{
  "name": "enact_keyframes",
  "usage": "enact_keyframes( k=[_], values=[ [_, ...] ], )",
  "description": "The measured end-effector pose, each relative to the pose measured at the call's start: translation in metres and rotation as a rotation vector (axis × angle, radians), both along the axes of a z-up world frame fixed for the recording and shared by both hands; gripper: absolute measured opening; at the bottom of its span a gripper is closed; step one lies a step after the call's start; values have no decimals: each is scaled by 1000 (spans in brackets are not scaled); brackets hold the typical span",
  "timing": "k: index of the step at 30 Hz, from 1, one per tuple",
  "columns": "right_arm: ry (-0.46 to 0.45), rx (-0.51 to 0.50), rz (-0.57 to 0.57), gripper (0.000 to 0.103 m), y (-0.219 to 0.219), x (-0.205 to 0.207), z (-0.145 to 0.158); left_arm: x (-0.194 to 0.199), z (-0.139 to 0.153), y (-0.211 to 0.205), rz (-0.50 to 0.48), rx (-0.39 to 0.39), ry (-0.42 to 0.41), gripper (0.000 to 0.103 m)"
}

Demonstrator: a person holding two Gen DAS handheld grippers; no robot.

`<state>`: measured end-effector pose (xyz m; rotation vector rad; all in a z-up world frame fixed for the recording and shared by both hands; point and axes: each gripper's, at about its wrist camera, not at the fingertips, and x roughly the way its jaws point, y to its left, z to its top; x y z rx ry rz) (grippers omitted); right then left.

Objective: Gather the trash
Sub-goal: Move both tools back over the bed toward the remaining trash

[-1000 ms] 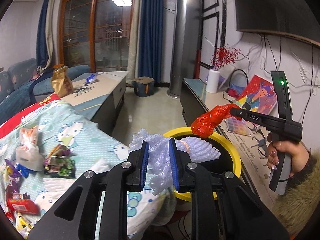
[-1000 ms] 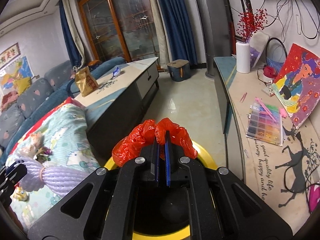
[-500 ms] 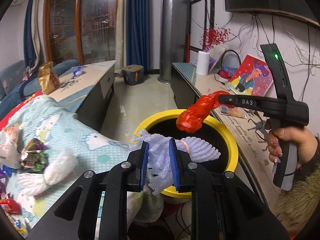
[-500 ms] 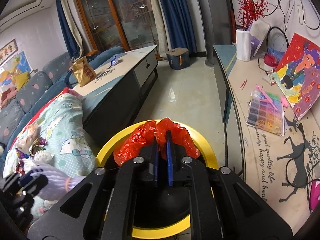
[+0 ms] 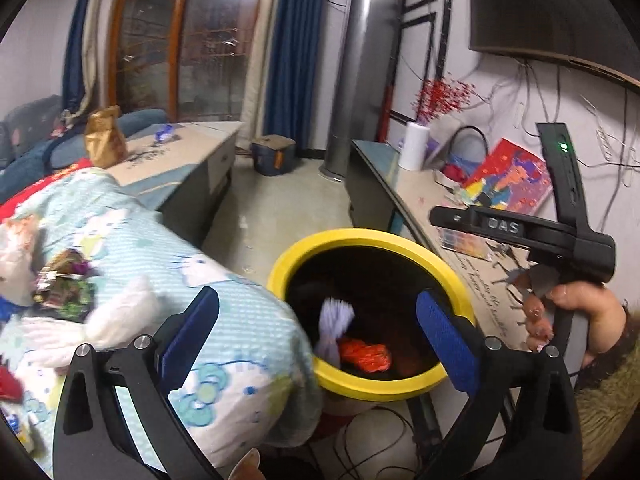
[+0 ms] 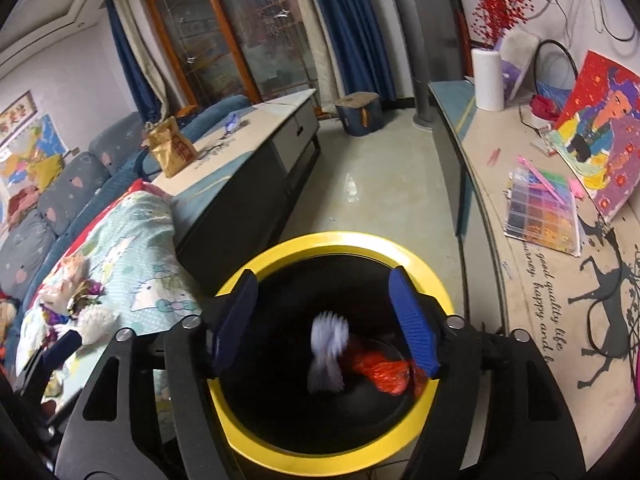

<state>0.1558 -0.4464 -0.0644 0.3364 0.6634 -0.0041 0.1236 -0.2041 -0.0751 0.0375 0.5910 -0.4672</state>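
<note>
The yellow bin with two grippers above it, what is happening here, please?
A person is collecting trash with two hand-held grippers. Both the left gripper and the right gripper hang open over the yellow-rimmed bin. A white foam net and a red plastic bag are inside the bin. More wrappers lie on the Hello Kitty blanket beside it.

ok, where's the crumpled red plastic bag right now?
Inside the yellow-rimmed black bin, low in both wrist views: the crumpled red plastic bag lies just right of the white foam netting.
</note>
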Motion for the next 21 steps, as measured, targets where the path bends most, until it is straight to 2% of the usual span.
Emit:
enact_keyframes(
  k=[3, 15, 21],
  values=[
    [-17, -1, 24, 65, 10, -2, 6, -2, 4, 13, 49, -2, -7, 96],
    [-78, -29, 175, 65, 62, -9, 25, -21, 27, 59, 172, 11, -101, 96],
    [-101, -51, 242, 65, 89, -14, 34, -27, 37, 84, 223, 4, -123, 96]
  ],
)
